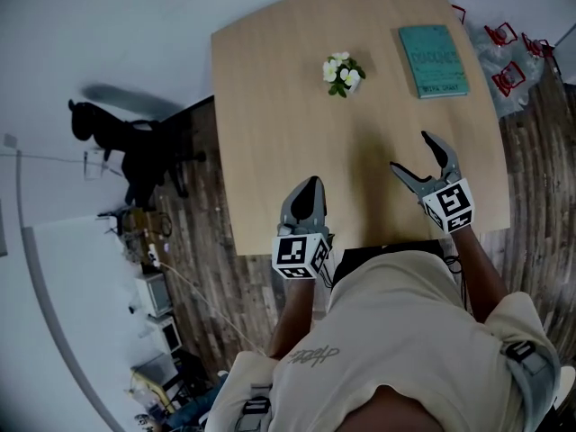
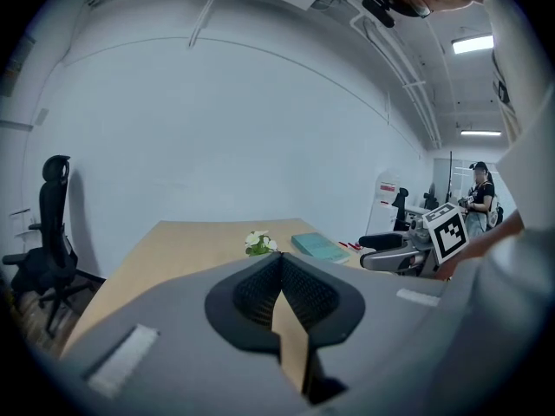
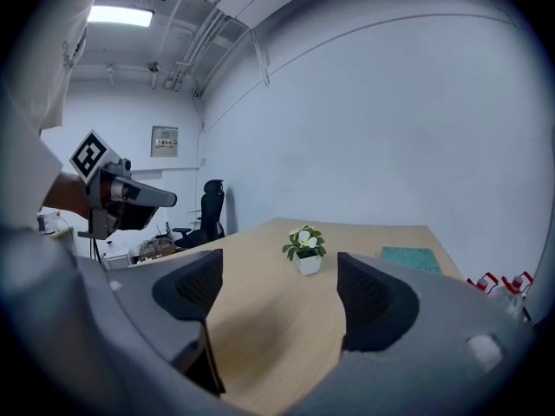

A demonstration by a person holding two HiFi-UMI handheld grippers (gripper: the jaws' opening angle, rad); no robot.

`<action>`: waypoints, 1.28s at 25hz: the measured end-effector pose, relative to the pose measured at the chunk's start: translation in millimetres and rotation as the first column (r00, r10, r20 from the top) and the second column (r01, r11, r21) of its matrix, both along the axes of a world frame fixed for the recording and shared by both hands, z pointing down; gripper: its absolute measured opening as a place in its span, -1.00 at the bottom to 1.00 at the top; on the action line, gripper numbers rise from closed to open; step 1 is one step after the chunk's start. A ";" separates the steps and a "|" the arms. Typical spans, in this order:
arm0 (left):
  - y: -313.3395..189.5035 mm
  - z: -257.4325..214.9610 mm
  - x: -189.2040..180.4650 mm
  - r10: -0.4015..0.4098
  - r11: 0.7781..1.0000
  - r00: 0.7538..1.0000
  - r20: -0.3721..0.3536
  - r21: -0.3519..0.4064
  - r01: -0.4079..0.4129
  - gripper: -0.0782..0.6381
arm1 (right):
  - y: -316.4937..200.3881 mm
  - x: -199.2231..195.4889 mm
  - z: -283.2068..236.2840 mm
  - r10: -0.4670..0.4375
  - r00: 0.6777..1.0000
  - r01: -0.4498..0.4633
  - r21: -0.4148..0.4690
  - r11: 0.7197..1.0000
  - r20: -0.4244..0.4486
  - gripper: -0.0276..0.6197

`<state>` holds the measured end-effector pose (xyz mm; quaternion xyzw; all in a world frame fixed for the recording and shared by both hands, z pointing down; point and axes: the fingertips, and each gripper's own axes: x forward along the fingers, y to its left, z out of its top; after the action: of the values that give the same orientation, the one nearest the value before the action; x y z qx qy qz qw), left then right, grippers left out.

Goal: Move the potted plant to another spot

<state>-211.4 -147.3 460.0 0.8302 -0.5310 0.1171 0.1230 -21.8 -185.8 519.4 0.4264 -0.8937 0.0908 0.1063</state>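
The potted plant (image 1: 343,74) stands far up the table (image 1: 270,160), well apart from me. My right hand-held gripper (image 1: 409,151) is open and aimed at it. I'd go in low and close on the white pot (image 3: 309,264) itself. My left hand-held gripper (image 1: 309,187) is closed, empty.

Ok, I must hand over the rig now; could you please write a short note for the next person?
Left claw: shut, empty, over the near edge of the wooden table.
Right claw: open, empty, facing the potted plant, well apart from it.
The potted plant stands upright on the table, left of the teal book.
Done: nothing, it is untouched.
Left: grasp it, set it elsewhere.
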 end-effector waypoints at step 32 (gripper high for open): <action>-13.5 38.0 -42.9 -0.066 0.991 0.998 -0.015 -0.115 0.064 -0.74 | -130.1 -56.2 81.3 -0.103 0.988 0.093 -0.091 0.991 -0.115 0.39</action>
<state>-254.3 -160.8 498.0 0.8051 -0.5491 0.1353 0.1790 -78.0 -316.0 600.7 0.3815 -0.9010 0.0978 0.1821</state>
